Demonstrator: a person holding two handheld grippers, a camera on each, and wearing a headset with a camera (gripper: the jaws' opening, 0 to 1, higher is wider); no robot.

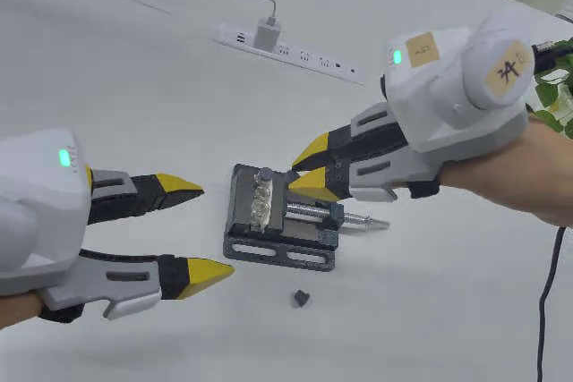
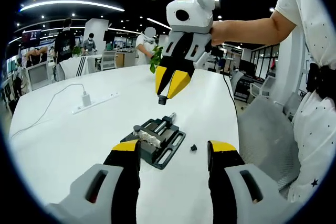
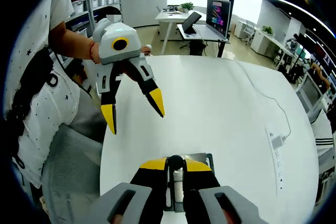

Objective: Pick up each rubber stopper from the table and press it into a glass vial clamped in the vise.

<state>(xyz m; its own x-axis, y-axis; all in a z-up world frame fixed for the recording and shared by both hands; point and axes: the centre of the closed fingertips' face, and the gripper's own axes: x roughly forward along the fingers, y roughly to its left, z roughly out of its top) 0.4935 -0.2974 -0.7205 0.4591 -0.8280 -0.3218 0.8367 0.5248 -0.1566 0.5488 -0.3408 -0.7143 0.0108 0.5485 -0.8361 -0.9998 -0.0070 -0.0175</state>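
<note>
A small black vise [image 1: 279,241] sits mid-table with clear glass vials [image 1: 260,200] clamped in a row in its jaws. My right gripper [image 1: 302,173] hovers just above the vise's right side, shut on a dark rubber stopper [image 2: 163,99], which also peeks between its yellow tips [image 3: 175,162]. One loose dark stopper [image 1: 302,297] lies on the white table just in front of the vise, also seen beside the vise [image 2: 157,140] as a small stopper [image 2: 193,147]. My left gripper [image 1: 201,230] waits left of the vise, open and empty.
A white power strip [image 1: 286,49] with a plugged charger [image 1: 267,34] and its cable lies at the back of the table. A black cable [image 1: 546,301] hangs at the right edge. Green plant leaves [image 1: 555,87] stand far right. People and desks fill the room behind.
</note>
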